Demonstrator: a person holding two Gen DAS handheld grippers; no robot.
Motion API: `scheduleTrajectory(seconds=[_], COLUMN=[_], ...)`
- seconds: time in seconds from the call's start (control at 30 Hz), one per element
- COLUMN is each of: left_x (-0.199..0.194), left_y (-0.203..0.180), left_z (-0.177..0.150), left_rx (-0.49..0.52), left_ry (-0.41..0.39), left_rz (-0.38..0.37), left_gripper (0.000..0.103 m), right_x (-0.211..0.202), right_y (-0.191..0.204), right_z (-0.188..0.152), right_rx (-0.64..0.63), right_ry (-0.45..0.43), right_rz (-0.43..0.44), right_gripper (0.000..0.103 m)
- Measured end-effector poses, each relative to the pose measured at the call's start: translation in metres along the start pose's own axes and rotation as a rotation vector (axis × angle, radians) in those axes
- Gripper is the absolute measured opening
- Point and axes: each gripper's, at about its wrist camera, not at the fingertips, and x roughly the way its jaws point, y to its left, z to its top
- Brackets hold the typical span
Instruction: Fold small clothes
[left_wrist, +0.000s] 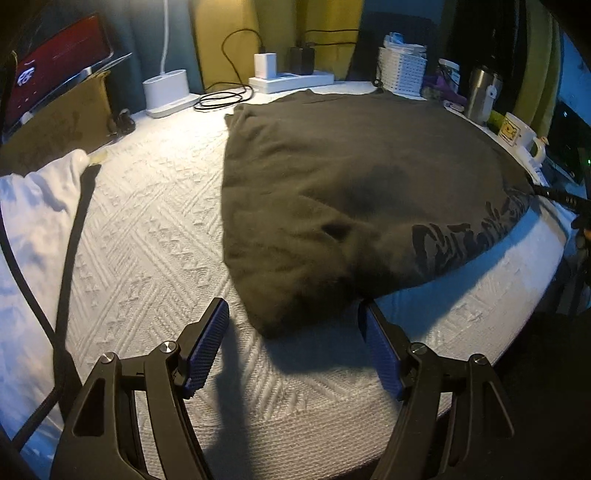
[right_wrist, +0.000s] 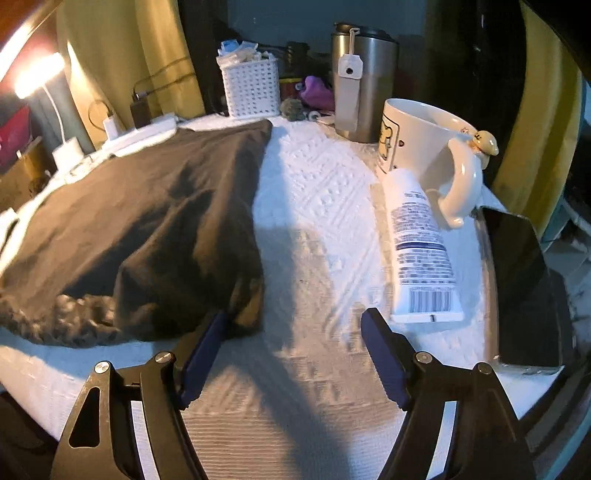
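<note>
Both jaws stood apart and empty — left hand-held gripper (left_wrist: 293, 325) just before the shirt (left_wrist: 351, 184) hem, right hand-held gripper (right_wrist: 295, 332) beside its corner — shirt lay flat on the table (left_wrist: 147, 221).

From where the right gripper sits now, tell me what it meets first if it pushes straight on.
Probably the bare white textured cover. The right gripper is open, with the dark shirt's edge by its left finger and the white tube just beyond its right one. Depth is uncertain.
</note>
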Motion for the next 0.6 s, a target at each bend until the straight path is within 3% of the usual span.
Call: scheduleTrajectory(seconds=[0.1, 0.2, 0.23, 0.3, 0.33, 0.37, 0.6], left_x=[0.003, 0.003, 0.002, 0.000, 0.000, -0.001, -0.046], left_y=[-0.002, -0.001, -0.002, -0.004, -0.003, -0.003, 0.002], left_z=[-0.002, -0.002, -0.002, -0.001, 0.001, 0.003, 0.025], left_rx=[0.026, 0.028, 0.031, 0.044, 0.041, 0.030, 0.012], left_ry=[-0.017, -0.026, -0.033, -0.044, -0.041, -0.037, -0.168], left_rz=[0.012, 0.018, 0.019, 0.004, 0.002, -0.004, 0.043], left_gripper=[0.072, 0.072, 0.066, 0.039, 0.019, 0.013, 0.008], right_x=[0.003, 0.007, 0.008, 0.010, 0.011, 0.010, -0.030], right_y=[0.005, 0.019, 0.021, 0.026, 0.028, 0.031, 0.024], right_z=[0.001, 0.001, 0.001, 0.002, 0.002, 0.003, 0.024], right_rx=[0.027, 0.007, 0.005, 0.011, 0.006, -0.004, -0.022], right_ry=[-0.021, -0.034, -0.035, -0.025, -0.021, -0.025, -0.118], right_rz=[0.093, 0.108, 0.122, 0.163, 0.173, 0.170, 0.120], right_gripper=[0.074, 0.060, 0.053, 0.024, 0.020, 0.016, 0.013])
